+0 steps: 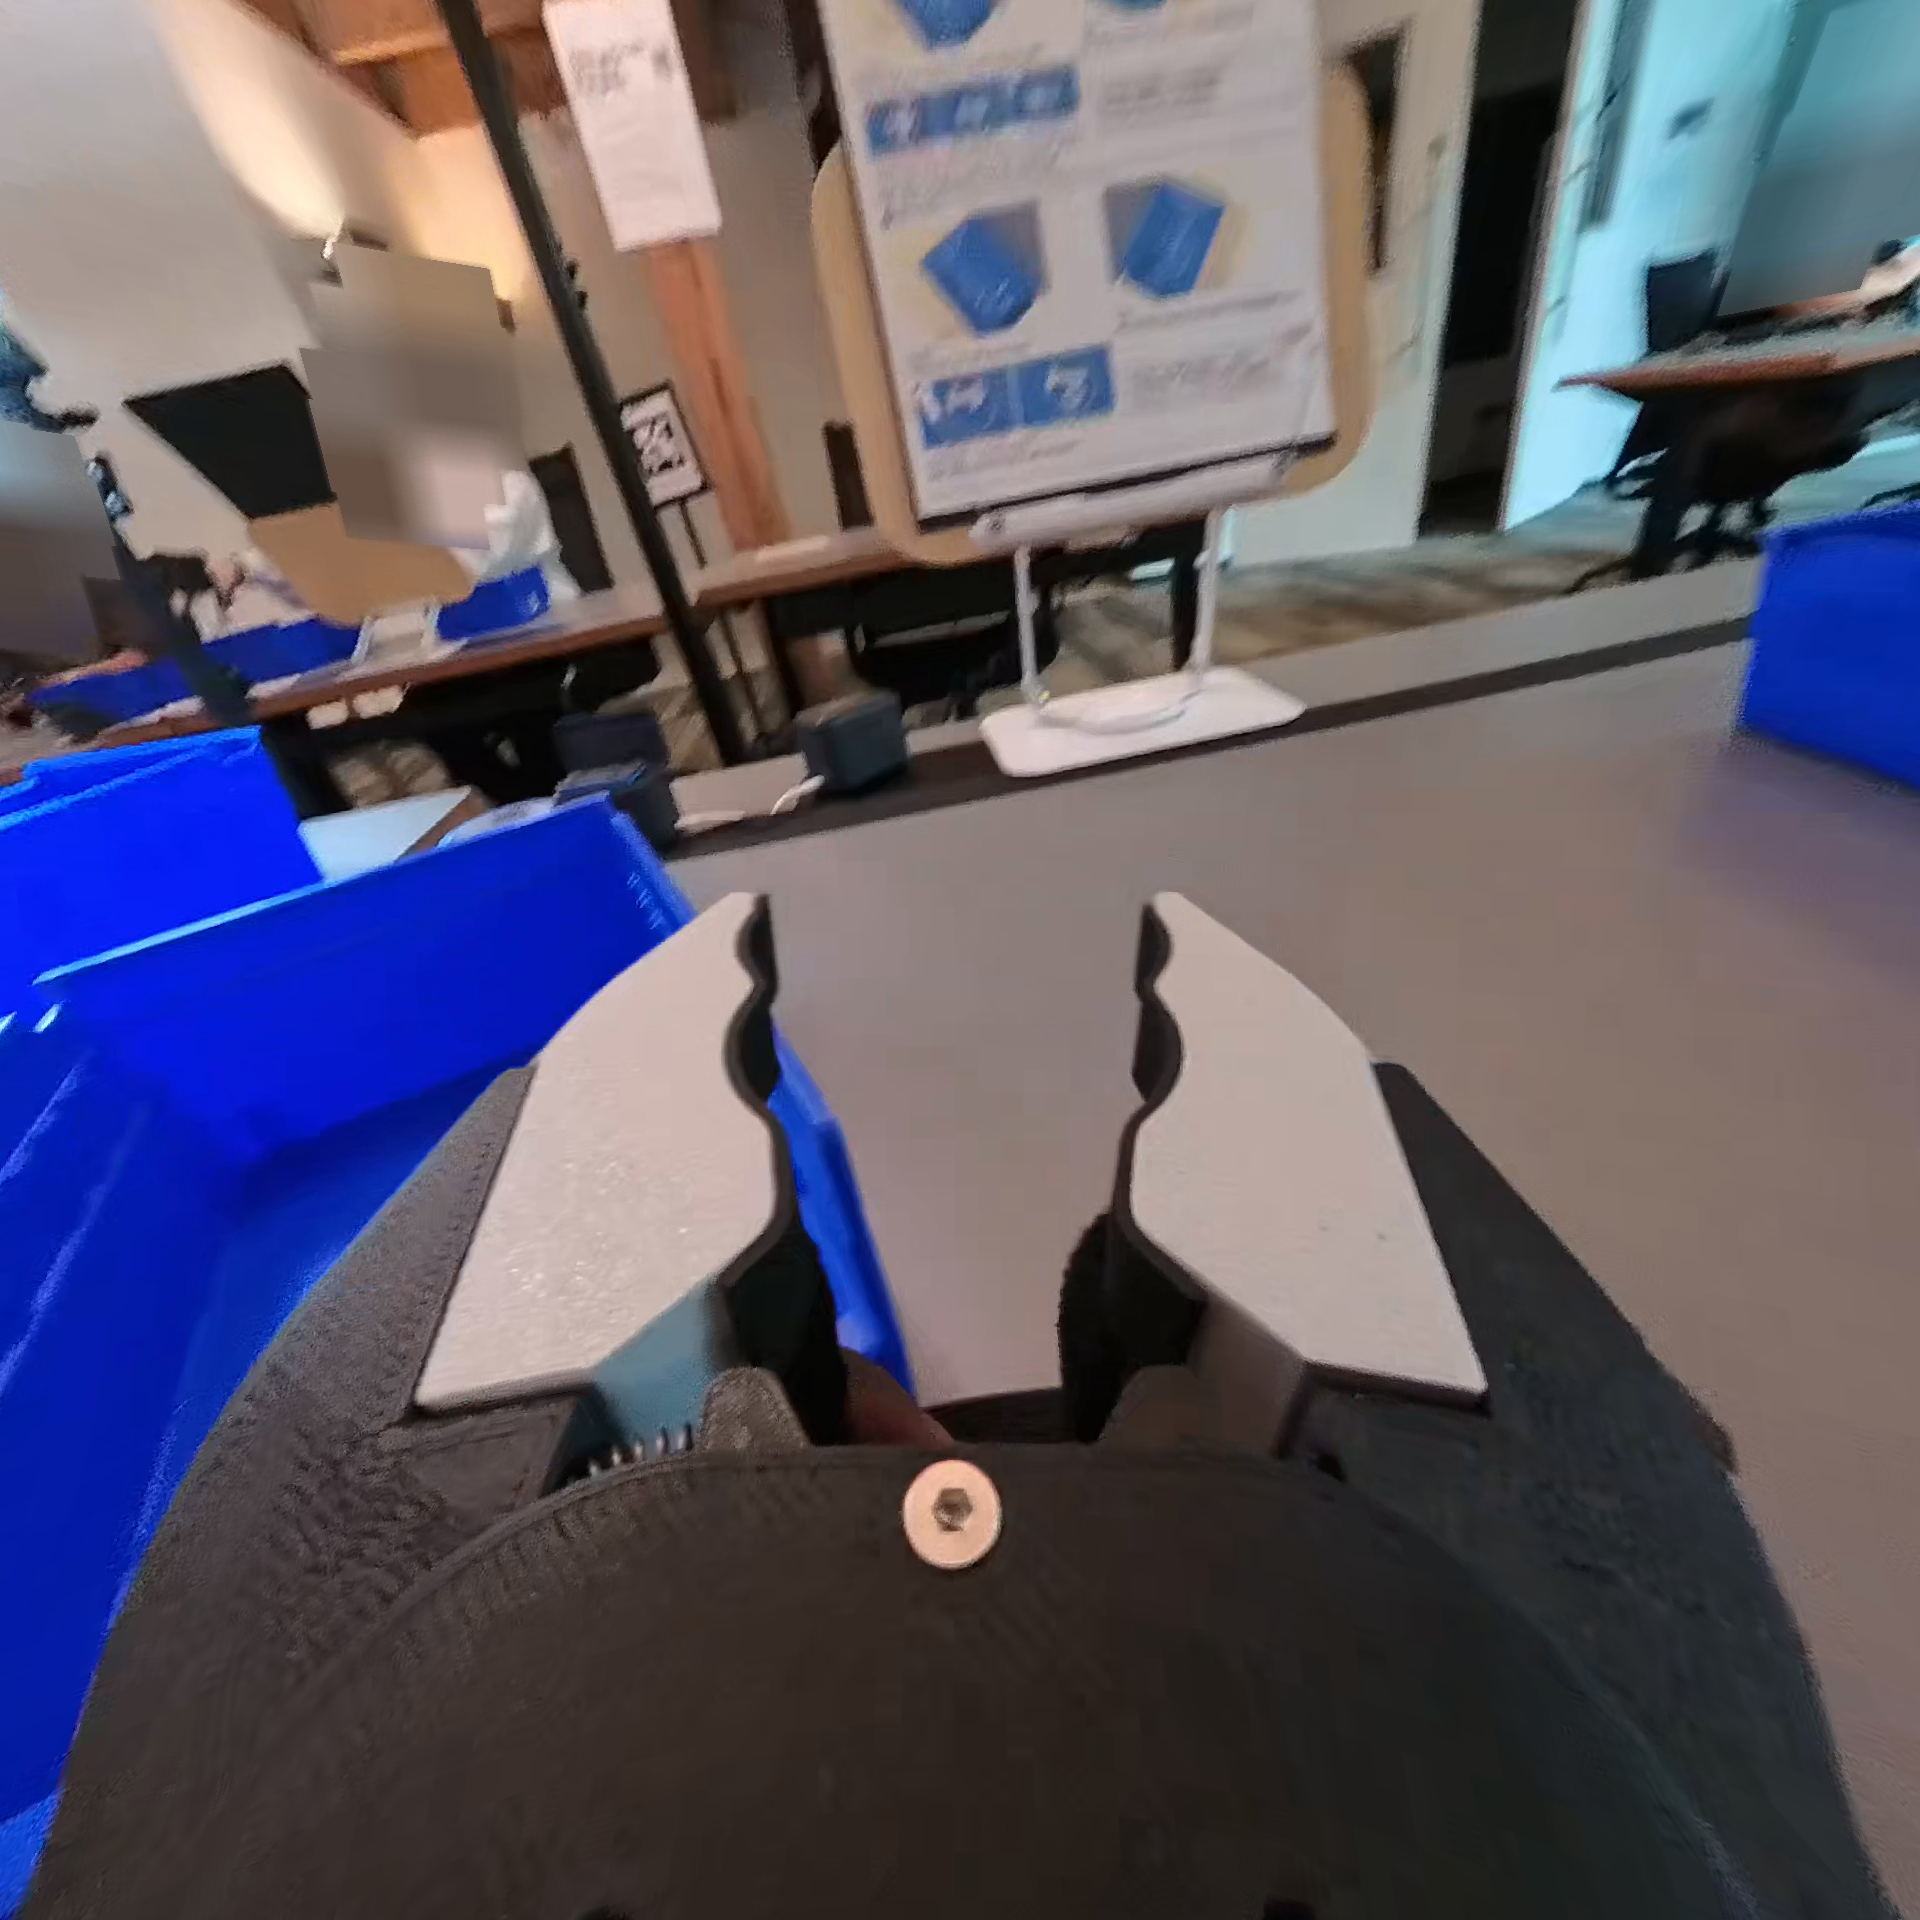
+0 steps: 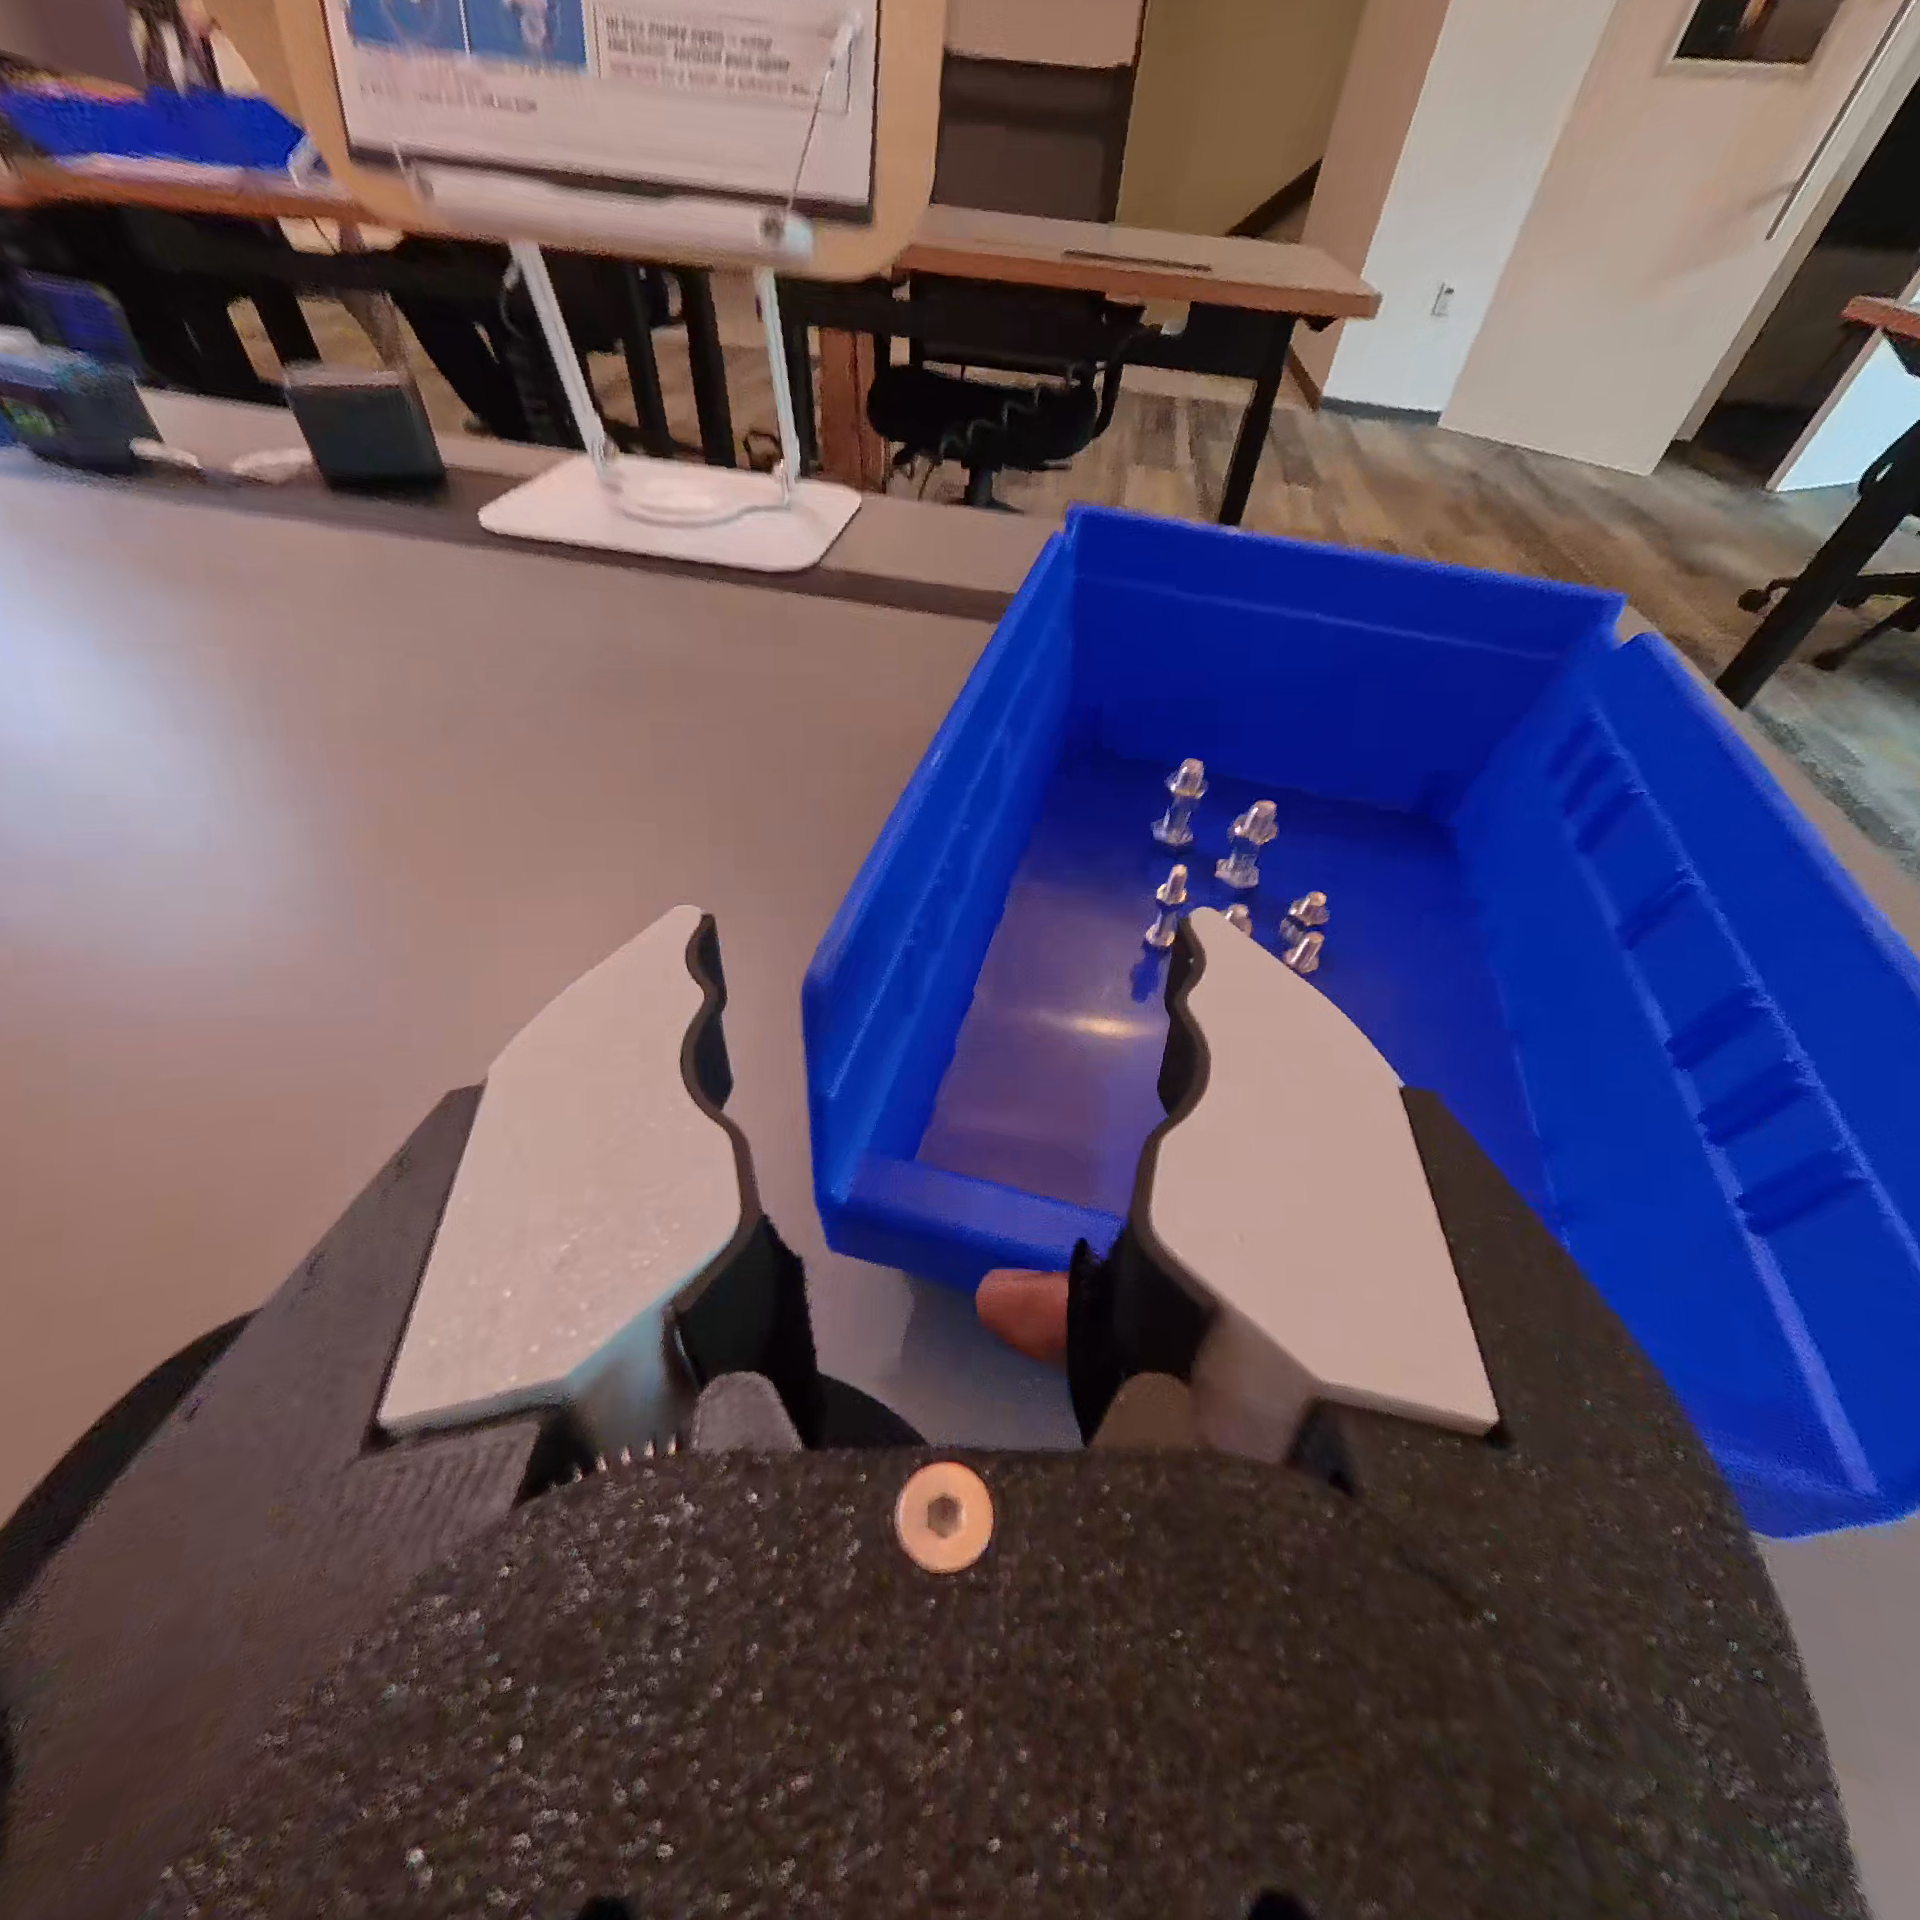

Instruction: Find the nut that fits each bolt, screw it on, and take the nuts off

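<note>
The bolts (image 2: 1236, 862) stand in a small cluster on the floor of the blue bin (image 2: 935, 883), toward its far end wall, and that is the relation our next move turns on. From the right gripper (image 2: 945, 945) they lie ahead and a little to the right, past the bin's near wall; its right fingertip (image 2: 1210, 956) already overlaps the near edge of the cluster in the right wrist view. Each bolt seems to stand on its head, long axis upright, though blur leaves us unsure whether nuts sit on any of them.

Both grippers are spread wide with nothing between the fingers. The right one straddles the bin's left wall, one finger over the desk (image 2: 364, 831), the other over the bin's floor.

The left gripper (image 1: 956, 935) points across bare desk toward its far edge, with another blue bin (image 1: 312, 987) just beside its left finger; what that bin holds we cannot see. No bolt shows in its view, so we judge the right gripper far nearer and better placed to reach down from above.
</note>
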`<state>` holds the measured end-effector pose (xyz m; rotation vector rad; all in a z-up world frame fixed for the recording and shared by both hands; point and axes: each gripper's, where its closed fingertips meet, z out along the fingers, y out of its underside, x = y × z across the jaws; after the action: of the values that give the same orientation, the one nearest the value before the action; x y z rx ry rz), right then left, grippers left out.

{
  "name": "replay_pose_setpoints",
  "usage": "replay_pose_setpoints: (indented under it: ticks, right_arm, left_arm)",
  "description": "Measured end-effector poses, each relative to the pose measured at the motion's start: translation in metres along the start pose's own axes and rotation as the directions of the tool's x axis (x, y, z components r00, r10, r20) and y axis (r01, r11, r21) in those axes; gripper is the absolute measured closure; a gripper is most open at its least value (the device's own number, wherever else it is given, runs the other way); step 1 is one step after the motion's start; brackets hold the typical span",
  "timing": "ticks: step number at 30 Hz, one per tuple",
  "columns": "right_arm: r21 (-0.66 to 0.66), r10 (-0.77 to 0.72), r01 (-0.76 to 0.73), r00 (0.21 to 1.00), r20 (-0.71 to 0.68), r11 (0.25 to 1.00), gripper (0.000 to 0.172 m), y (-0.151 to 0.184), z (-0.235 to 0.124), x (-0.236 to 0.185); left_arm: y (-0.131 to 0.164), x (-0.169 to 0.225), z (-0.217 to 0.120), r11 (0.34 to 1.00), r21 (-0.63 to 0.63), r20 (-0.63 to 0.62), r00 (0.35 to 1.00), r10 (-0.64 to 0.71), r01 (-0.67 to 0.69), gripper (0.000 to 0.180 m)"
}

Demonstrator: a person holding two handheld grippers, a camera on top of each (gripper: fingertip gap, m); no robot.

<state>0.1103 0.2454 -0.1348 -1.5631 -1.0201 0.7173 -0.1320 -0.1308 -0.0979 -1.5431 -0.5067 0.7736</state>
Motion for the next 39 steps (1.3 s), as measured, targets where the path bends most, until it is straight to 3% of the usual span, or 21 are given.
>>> replay_pose_setpoints:
  ticks: [3, 6, 11, 14, 24, 39]
  right_arm:
    - [-0.048, -0.028, 0.028, 1.000, 0.013, 0.998, 0.096, 0.013, 0.009, -0.014]
    - [-0.093, -0.061, 0.062, 0.998, 0.006, 0.994, 0.105, 0.022, 0.018, -0.020]
    - [-0.148, -0.127, 0.121, 0.991, -0.032, 0.982, 0.140, 0.028, 0.027, -0.015]
    - [-0.151, -0.124, 0.119, 0.992, -0.024, 0.981, 0.156, 0.029, 0.029, -0.017]
    - [-0.158, -0.172, 0.166, 0.985, -0.027, 0.974, 0.156, 0.027, 0.036, -0.026]
    - [-0.135, -0.193, 0.199, 0.980, 0.053, 0.971, 0.153, 0.020, 0.053, -0.069]
  left_arm:
    - [0.021, -0.018, 0.004, 0.996, -0.090, 0.057, 0.998, 0.017, -0.012, 0.104]
    - [0.048, -0.021, 0.011, 0.976, -0.219, 0.022, 1.000, -0.015, 0.019, 0.105]
    - [0.073, -0.029, 0.023, 0.944, -0.328, 0.008, 1.000, 0.013, -0.010, 0.148]
    - [0.072, -0.030, 0.027, 0.946, -0.323, -0.005, 1.000, 0.023, -0.024, 0.153]
    - [0.069, -0.010, 0.044, 0.947, -0.311, -0.083, 0.995, 0.056, -0.079, 0.152]
    - [0.057, 0.067, 0.086, 0.929, -0.271, -0.342, 0.928, 0.149, -0.250, 0.152]
